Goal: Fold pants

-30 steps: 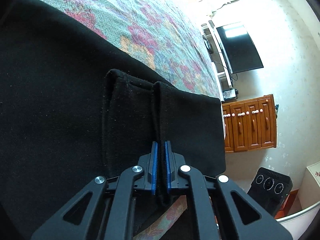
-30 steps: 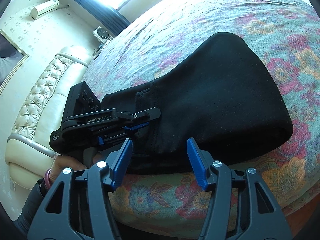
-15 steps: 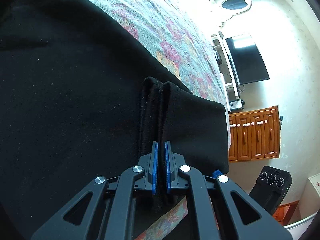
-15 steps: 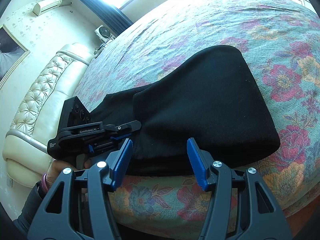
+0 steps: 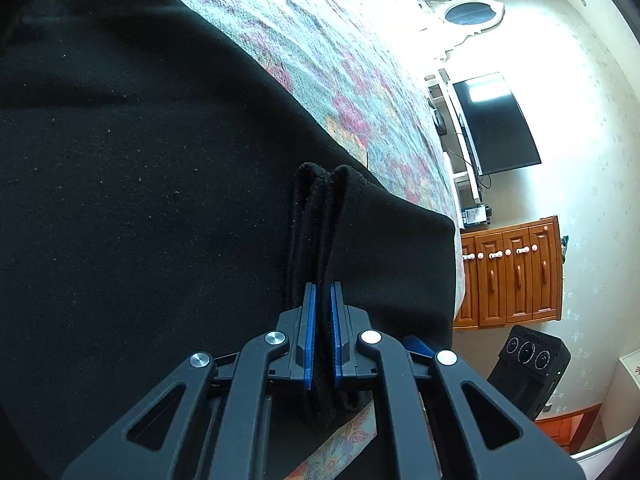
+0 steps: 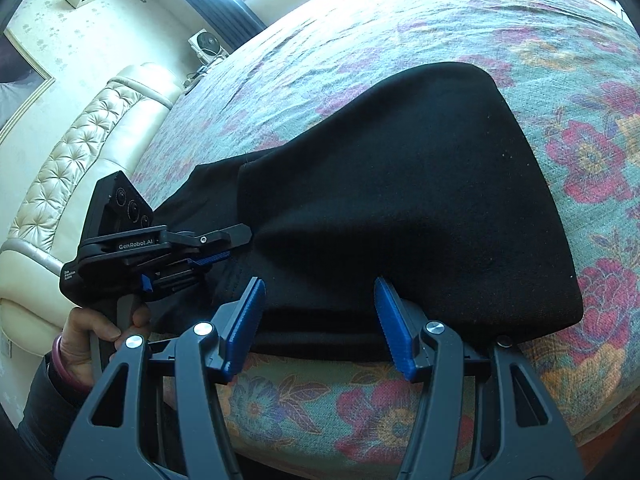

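Hidden first: the left gripper (image 5: 322,332) is clamped tight on a bunched ridge of the black pants (image 5: 140,200), and in the left wrist view the cloth between the pads is pinched so narrow that only a dark strip shows; the layers below the fold can't be counted. The pants fill most of that view, their far-left part cut off by the lens edge. In the right wrist view the right gripper (image 6: 320,320) stands about half open w/ nothing between its blue pads (image 6: 394,332); the pad tips hover just at the near edge of the pants (image 6: 400,208), touching or not can't be told. The person's hand (image 6: 96,340) grips the left gripper's handle at near left, sleeve mostly cut off. Count: 1 pair of pants, folded over into a thick bundle on the floral bedspread (image 6: 400,32), near the bed's near edge; 2 grippers; 1 hand visible. Bkgd in the left wrist view: 1 TV (image 5: 496,124), 1 wooden cabinet (image 5: 516,272), far right. Vs a second ago: the pinched ridge looks narrower and taller, the two folds drawn closer together; the left gripper has shifted toward the right one, both jaw gaps unchanged; the right gripper sits slightly nearer the pants' edge.
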